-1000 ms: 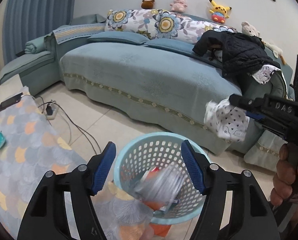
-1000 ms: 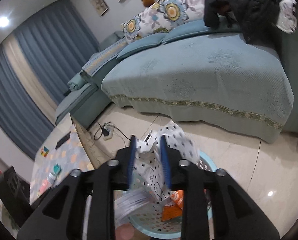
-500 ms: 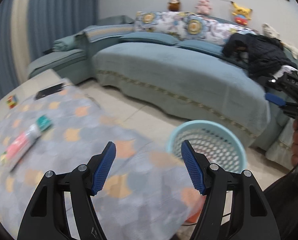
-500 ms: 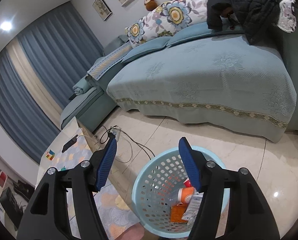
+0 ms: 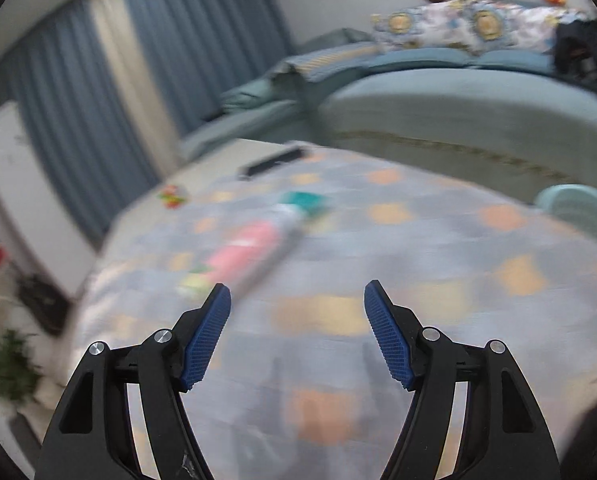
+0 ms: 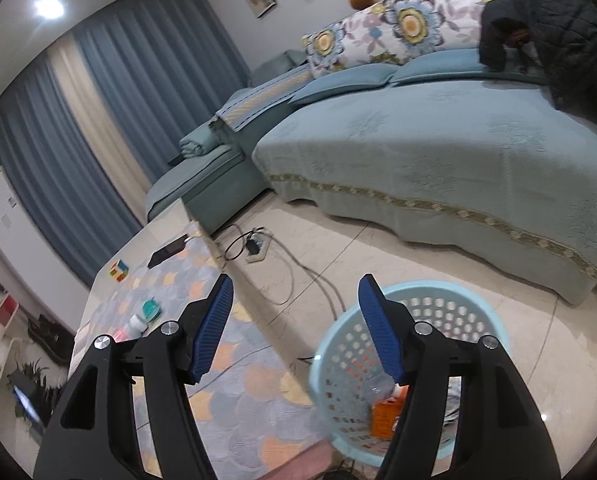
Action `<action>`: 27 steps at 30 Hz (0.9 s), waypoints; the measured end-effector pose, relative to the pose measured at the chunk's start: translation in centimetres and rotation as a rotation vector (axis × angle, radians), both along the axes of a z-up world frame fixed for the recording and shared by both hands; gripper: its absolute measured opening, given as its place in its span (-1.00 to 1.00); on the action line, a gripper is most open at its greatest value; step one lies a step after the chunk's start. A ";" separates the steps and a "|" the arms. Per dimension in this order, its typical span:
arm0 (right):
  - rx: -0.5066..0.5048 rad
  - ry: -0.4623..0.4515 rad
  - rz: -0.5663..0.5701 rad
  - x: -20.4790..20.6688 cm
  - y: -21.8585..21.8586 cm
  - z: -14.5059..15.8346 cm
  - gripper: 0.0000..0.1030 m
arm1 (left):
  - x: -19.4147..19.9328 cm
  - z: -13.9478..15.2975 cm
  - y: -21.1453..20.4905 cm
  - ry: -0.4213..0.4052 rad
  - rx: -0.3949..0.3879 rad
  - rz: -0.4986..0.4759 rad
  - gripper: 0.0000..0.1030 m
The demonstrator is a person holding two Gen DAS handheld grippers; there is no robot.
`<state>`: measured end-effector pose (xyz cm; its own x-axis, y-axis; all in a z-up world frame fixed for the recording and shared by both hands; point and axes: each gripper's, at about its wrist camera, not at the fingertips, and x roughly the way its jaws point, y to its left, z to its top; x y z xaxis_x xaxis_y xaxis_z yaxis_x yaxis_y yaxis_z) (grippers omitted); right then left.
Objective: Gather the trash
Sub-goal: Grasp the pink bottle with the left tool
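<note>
My left gripper (image 5: 296,296) is open and empty above the table with the patterned cloth (image 5: 378,288). Ahead of it lie a pink and white tube-like bottle (image 5: 246,248) and a small teal packet (image 5: 304,201), both blurred. My right gripper (image 6: 294,290) is open and empty, above the edge of the light blue perforated basket (image 6: 346,344) on the floor. The basket holds an orange carton (image 6: 386,418) and other trash. The basket's rim also shows at the right in the left wrist view (image 5: 578,208).
A black phone (image 6: 168,251) and a small colourful cube (image 6: 118,271) lie at the table's far end. A power strip with cables (image 6: 258,246) lies on the tiled floor. A teal sofa (image 6: 458,152) with a black jacket (image 6: 558,20) stands behind.
My right gripper opened and the spotted paper dropped into the basket. My left gripper swung left from over the basket to over the table. Both views have turned left.
</note>
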<state>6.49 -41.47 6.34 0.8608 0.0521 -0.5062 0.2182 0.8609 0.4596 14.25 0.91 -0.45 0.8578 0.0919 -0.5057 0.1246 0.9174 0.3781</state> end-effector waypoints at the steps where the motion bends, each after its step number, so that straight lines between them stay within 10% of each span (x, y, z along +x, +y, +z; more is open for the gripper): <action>1: 0.003 0.004 0.019 0.4 0.7 0.1 0.19 | 1.1 0.0 1.3 -0.015 0.017 0.030 0.31; 11: -0.105 -0.005 0.252 3.2 11.6 2.0 0.20 | 9.5 -0.1 5.6 0.060 0.080 0.048 0.31; 22: -0.193 0.001 0.304 3.7 16.6 2.3 0.20 | 16.4 -5.1 4.9 0.418 0.218 -0.111 0.29; 27: -0.103 0.030 0.299 4.3 15.8 1.9 0.20 | 18.0 -5.1 5.1 0.437 0.112 -0.059 0.26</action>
<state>10.83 -25.68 8.29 0.7995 0.2477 -0.5473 -0.0395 0.9307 0.3635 32.21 6.03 -5.51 0.5717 0.1239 -0.8110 0.3451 0.8605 0.3747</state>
